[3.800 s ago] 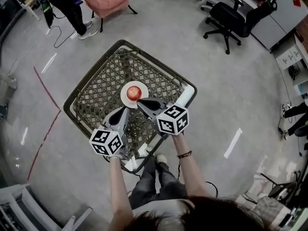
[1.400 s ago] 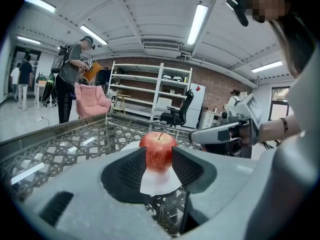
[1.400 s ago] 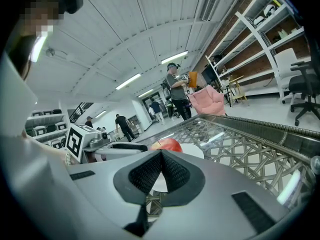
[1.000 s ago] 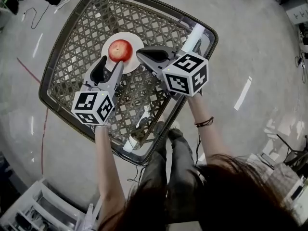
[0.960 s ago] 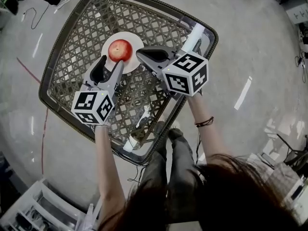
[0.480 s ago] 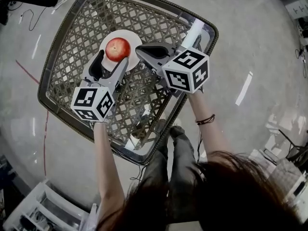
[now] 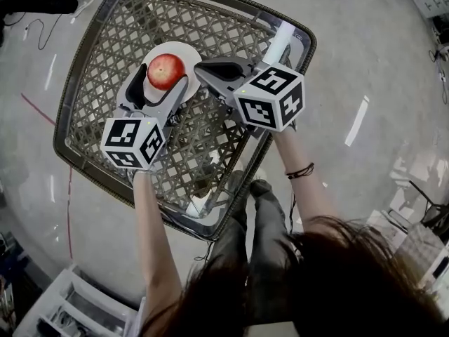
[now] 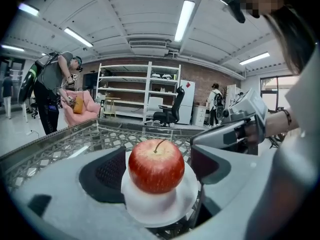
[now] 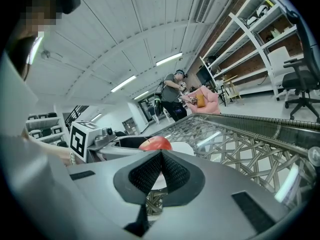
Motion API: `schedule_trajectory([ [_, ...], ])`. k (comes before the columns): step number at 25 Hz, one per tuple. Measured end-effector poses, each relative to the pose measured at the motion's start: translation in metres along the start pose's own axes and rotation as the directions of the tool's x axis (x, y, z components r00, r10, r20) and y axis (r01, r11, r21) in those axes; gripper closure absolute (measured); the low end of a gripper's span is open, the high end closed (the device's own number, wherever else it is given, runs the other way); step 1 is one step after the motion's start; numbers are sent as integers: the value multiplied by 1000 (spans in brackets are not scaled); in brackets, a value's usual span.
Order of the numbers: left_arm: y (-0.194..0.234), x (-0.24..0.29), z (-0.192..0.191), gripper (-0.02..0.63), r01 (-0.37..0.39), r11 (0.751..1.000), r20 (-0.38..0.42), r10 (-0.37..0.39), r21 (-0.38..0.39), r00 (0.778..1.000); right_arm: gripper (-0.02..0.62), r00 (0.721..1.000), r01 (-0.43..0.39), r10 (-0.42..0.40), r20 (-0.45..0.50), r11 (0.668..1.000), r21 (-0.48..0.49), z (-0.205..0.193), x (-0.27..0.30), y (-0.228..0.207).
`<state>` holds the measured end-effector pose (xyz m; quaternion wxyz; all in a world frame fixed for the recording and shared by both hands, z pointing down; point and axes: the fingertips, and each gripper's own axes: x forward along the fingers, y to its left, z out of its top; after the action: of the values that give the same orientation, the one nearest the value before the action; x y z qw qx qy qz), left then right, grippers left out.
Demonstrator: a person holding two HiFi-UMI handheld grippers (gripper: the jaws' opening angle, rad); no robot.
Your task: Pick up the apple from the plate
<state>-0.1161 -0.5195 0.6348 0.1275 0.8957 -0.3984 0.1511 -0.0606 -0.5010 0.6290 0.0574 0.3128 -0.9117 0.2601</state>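
The left tool [image 7: 161,80] has just been opened wide, and the apple [image 7: 165,71] is flanked by its jaws without being touched, resting on the white plate [image 7: 184,53] on the lattice table [image 7: 98,41]. The right tool [image 9: 161,156] is held closed and empty beside the plate. Both forearms are outstretched, with the tools tilted slightly downward.

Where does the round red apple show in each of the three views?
Head view: round red apple, upper left of centre.
Left gripper view: centre, lower half.
Right gripper view: just left of centre, partly hidden.
Shared landmark: the round white plate beneath it.
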Motion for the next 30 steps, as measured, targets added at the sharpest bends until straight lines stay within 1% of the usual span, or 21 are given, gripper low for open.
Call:
schedule_trajectory([
  [7,-1,9,2,201,14,1000,-13,-14,25,1000,586,1000,7,-7,11,1000,6,2,-2,-3],
  [14,2,15,-5,201,-1,998,-51,4,64,999,586,1000,14,-14,25,1000,14,3,-4,-5],
  [20,2,20,-6,202,-5,994,-61,12,105,998,586,999,17,-17,34,1000,19,4,-5,-7],
  [25,1,23,-5,202,-6,993,-65,14,120,998,586,999,19,-19,39,1000,21,5,-5,-8],
  [30,2,22,-4,202,-10,995,-60,16,103,998,586,999,21,-22,42,1000,23,6,-5,-9],
])
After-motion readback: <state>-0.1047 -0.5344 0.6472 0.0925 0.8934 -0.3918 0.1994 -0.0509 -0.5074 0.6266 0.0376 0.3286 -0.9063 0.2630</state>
